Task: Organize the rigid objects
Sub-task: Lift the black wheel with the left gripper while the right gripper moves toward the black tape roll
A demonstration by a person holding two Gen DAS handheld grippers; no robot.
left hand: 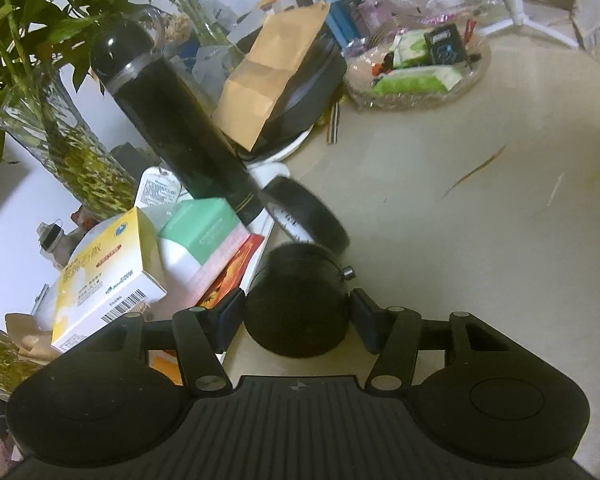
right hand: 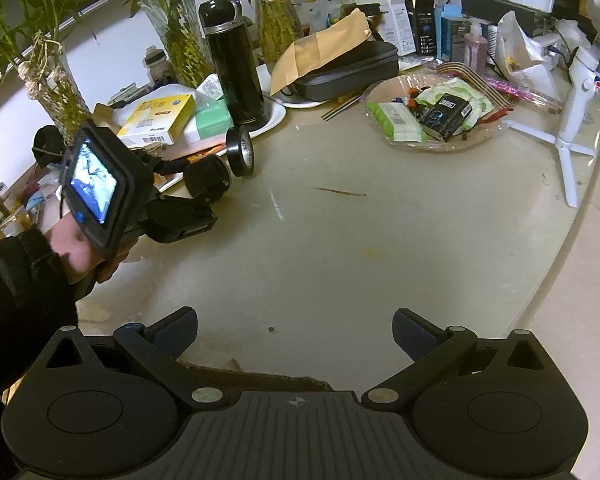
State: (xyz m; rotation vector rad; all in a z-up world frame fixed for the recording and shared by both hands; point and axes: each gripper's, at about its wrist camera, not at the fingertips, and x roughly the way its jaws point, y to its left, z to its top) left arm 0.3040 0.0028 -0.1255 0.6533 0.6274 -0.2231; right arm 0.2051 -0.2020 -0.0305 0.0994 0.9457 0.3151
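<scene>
The left gripper (left hand: 298,316) has its jaws clamped on a black cylinder (left hand: 298,304), a stubby dark thing with a small knob at its 2 o'clock; from the left wrist view the pads seem to press both sides, though the blur leaves a little doubt. It sits low over the table (right hand: 340,248), at the edge of the clutter.

Risks, as I judge them:
- The tape roll (left hand: 312,216) stands on edge just beyond the cylinder at 12 o'clock. A forward nudge would set it rolling across the open table.
- The flask (left hand: 172,120) stands tall at 11 o'clock, close behind the roll. A high sweep of the cylinder that way could topple it onto the boxes.
- The yellow box (left hand: 108,284) and green box (left hand: 208,228) lie at 9 to 10 o'clock, stacked loosely; the left finger is just beside them and could drag them.
- A round body held by two flat pads may twist or slip if swung fast.

Open room lies from 1 to 5 o'clock: bare table, well apart from the glass bowl (right hand: 432,144) and the white tripod (right hand: 568,152). The table's curved edge runs along the right in the right wrist view.

The right gripper (right hand: 296,336) hangs with jaws spread wide and empty above bare table.
</scene>
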